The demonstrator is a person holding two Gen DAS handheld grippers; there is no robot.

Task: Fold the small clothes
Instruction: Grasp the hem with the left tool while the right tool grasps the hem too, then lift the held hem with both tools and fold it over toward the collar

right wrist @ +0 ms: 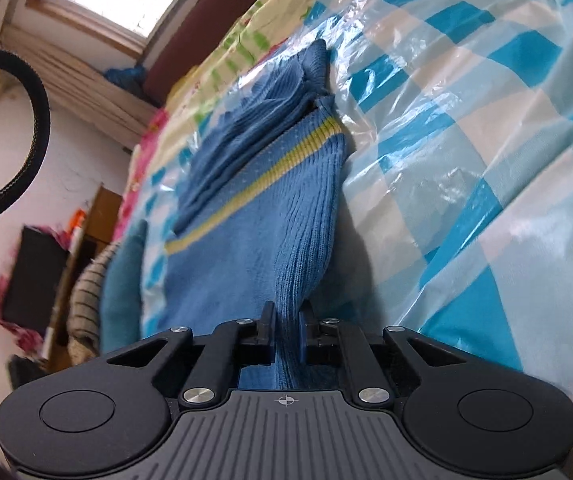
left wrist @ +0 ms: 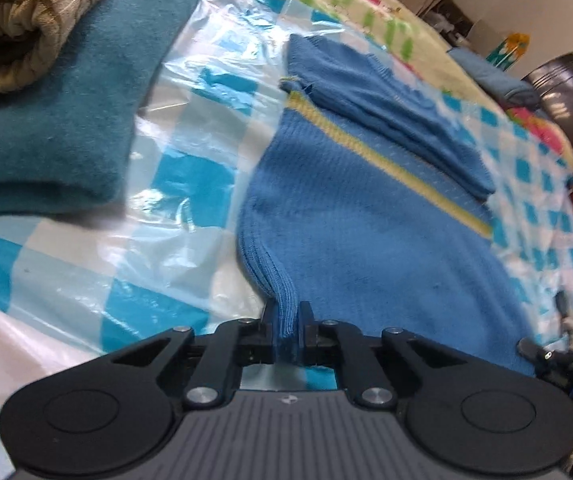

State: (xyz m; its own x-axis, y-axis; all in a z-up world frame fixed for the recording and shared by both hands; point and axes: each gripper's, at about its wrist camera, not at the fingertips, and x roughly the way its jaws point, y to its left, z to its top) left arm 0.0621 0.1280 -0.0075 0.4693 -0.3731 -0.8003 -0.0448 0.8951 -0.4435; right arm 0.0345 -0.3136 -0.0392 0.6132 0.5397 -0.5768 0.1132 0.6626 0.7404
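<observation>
Blue knitted sweater (left wrist: 366,216) with a yellow stripe lies across the centre of both wrist views, on a blue-and-white checked plastic sheet (left wrist: 190,128) spread over a bed. Its sleeves look already folded onto its upper part. The left claw (left wrist: 286,330), at the bottom centre of its view, is pinched tight on a bunched hem edge. The right claw (right wrist: 286,332), bottom centre of its own view, likewise grips a ribbed edge of the same garment. To fold well, both corners should probably be lifted together, kept level and taut, then laid evenly over the striped part. At upper left of the left view, a teal folded garment (left wrist: 66,120) carries a rolled tan checked cloth (left wrist: 26,20). No containers are visible.
</observation>
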